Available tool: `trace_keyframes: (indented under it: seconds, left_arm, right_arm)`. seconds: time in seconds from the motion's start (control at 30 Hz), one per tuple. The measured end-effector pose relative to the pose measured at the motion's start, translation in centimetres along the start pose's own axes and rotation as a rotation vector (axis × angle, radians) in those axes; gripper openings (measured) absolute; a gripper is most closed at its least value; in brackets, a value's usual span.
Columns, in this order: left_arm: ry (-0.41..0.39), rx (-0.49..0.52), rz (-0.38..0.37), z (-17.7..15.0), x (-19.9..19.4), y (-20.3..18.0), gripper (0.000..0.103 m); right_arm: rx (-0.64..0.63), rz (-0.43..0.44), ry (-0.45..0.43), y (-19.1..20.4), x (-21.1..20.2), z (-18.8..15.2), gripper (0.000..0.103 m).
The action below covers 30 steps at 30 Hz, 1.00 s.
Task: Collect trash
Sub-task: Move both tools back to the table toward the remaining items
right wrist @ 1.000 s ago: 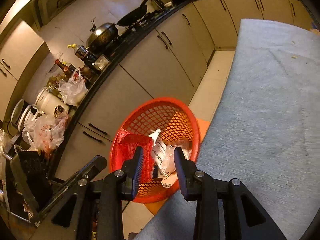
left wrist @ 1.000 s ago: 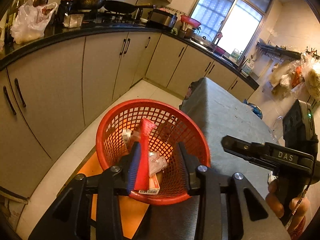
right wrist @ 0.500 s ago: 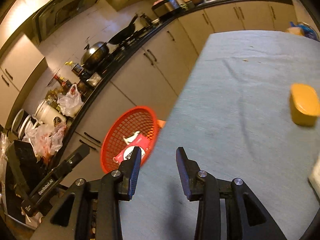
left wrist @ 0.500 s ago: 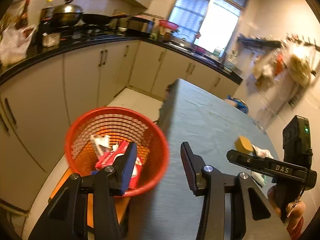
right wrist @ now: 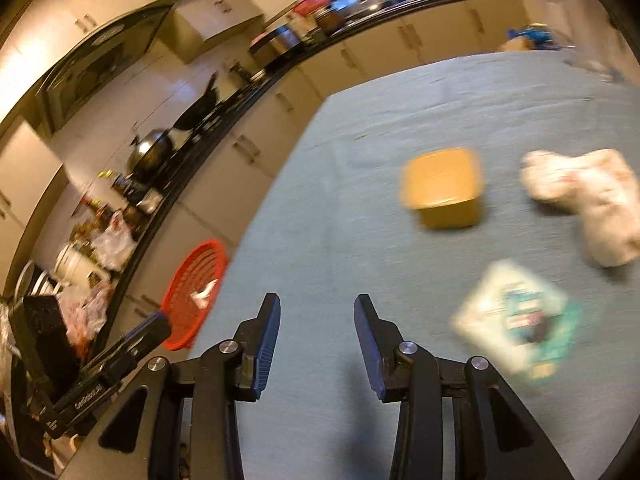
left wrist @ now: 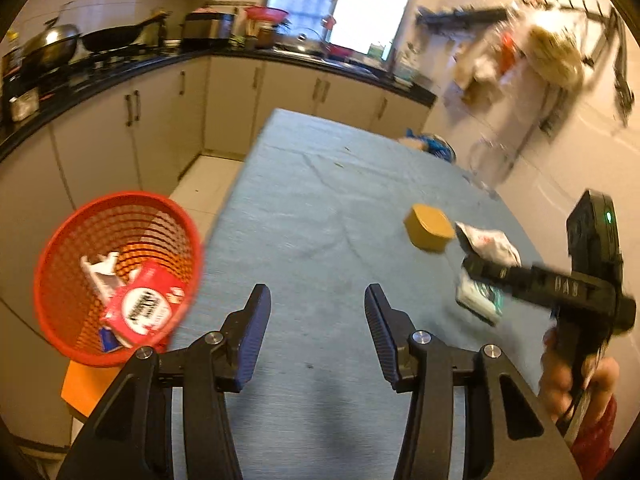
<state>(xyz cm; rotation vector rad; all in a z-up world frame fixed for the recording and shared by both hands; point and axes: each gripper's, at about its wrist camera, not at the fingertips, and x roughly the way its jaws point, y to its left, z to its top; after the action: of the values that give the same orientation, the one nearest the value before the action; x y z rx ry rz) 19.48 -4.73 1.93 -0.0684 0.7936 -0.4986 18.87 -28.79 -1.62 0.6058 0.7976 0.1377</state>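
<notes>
1. Blue cloth covered the table (left wrist: pixel 320 208), and both grippers' jaws had just been opening with nothing between them.
2. Only the left gripper (left wrist: pixel 316 320) saw the red box (left wrist: pixel 144 312) inside the red basket (left wrist: pixel 72 248).
3. Near the right gripper (right wrist: pixel 316 328), the yellow tub (right wrist: pixel 442 188), white wrapper (right wrist: pixel 588 196) and packet (right wrist: pixel 516 316) looked blurry.

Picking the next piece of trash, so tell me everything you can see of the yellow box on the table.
The yellow box is small, squarish with rounded corners and a flat top, possibly plastic or card; motion blur hides detail. It looks closed and sits flat on the blue-grey tablecloth, beside a crumpled white wrapper, with a white-and-teal packet lying nearer. Whether the wrapper touches it is unclear. Neither gripper touches it.
</notes>
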Motion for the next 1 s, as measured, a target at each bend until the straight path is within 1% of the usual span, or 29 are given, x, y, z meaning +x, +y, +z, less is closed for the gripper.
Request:
trace_keyframes:
  seconds: [0.07,0.13,0.2,0.3,0.43,0.53,0.63,0.7,0.77,0.8,0.83,0.87,0.93,1.0]
  left_arm:
    - [0.027,0.033,-0.007,-0.3,1.0,-1.5,0.049]
    - [0.046,0.055,-0.012,-0.5,1.8,-2.6,0.050]
    - [0.065,0.071,-0.019,-0.7,2.4,-3.5,0.050]
    - [0.095,0.099,-0.031,-1.0,3.4,-4.9,0.051]
    - [0.126,0.119,-0.031,-0.8,4.5,-6.1,0.058]
    - [0.141,0.114,-0.035,-0.1,5.3,-6.6,0.058]
    - [0.152,0.098,-0.039,1.0,6.1,-7.0,0.061]
    - [0.158,0.088,-0.049,1.9,6.8,-7.3,0.064]
    - [0.170,0.086,-0.059,2.7,7.8,-8.1,0.066]
    - [0.175,0.087,-0.064,3.1,8.2,-8.4,0.067]
    - [0.182,0.084,-0.060,3.6,8.9,-8.9,0.071]
    - [0.189,0.073,-0.052,4.1,9.7,-9.4,0.072]
    - [0.203,0.066,-0.060,4.9,11.0,-10.2,0.072]
    - [0.226,0.054,-0.056,5.7,12.5,-11.2,0.072]
  right_arm:
    - [0.022,-0.047,-0.014,-2.5,-1.1,0.9,0.049]
    - [0.034,-0.089,-0.020,-4.9,-2.0,1.8,0.049]
    - [0.046,-0.130,-0.012,-7.0,-2.3,2.6,0.054]
    - [0.073,-0.116,0.035,-9.4,-1.8,3.2,0.055]
    - [0.069,-0.051,0.102,-10.0,-0.7,2.6,0.057]
    - [0.000,-0.046,0.141,-9.1,-0.2,1.7,0.059]
    - [-0.115,-0.048,0.171,-7.2,-0.2,0.5,0.064]
    - [-0.220,-0.084,0.178,-5.8,-0.3,-0.5,0.071]
    - [-0.332,-0.165,0.167,-4.6,-0.3,-1.7,0.071]
    - [-0.364,-0.204,0.155,-4.2,-0.4,-2.1,0.069]
    - [-0.390,-0.246,0.146,-4.0,-0.3,-2.4,0.063]
    - [-0.403,-0.266,0.143,-4.0,-0.3,-2.8,0.048]
    - [-0.383,-0.258,0.130,-4.6,-0.8,-3.1,0.043]
    - [-0.349,-0.242,0.105,-5.7,-1.9,-3.3,0.028]
